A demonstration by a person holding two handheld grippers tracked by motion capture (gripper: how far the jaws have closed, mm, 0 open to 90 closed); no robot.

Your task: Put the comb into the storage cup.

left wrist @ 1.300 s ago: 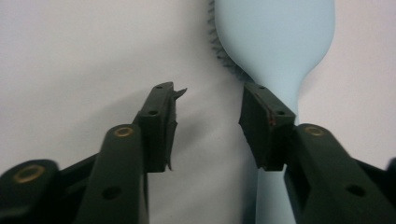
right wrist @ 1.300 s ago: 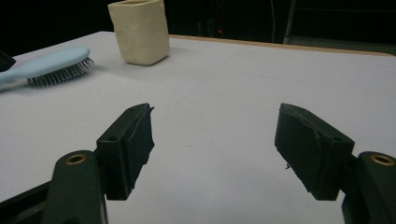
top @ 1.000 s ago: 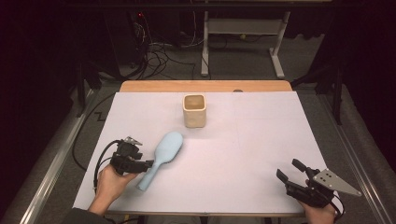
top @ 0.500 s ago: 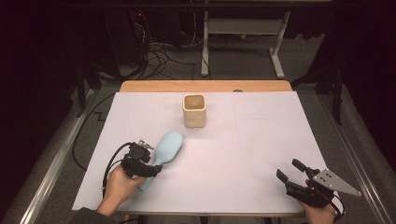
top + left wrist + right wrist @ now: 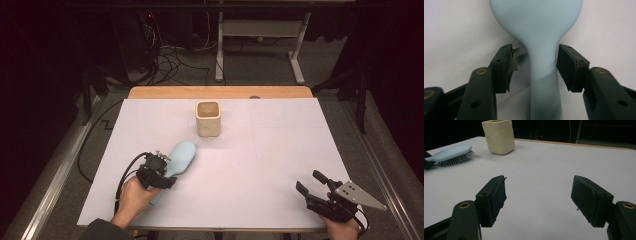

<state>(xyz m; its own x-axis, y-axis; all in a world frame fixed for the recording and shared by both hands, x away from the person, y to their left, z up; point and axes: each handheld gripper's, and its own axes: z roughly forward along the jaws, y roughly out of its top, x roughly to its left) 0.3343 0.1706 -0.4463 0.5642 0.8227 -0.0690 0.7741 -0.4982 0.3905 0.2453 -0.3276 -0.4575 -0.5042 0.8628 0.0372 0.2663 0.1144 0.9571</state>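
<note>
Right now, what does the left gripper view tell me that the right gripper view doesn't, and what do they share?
Left gripper view: the left gripper straddles the neck of the light blue hairbrush; its jaws have just been closing, yet gaps remain on both sides, so no grip.

Right gripper view: the right gripper is open over bare white tabletop. The cream cup stands upright beyond, and the brush lies bristles down.

Shared: the hairbrush and the white tabletop.

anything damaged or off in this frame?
Left gripper: the pad lining on one finger is torn and curling off at its tip, beside the blue hairbrush handle. Nothing else stands out.
</note>
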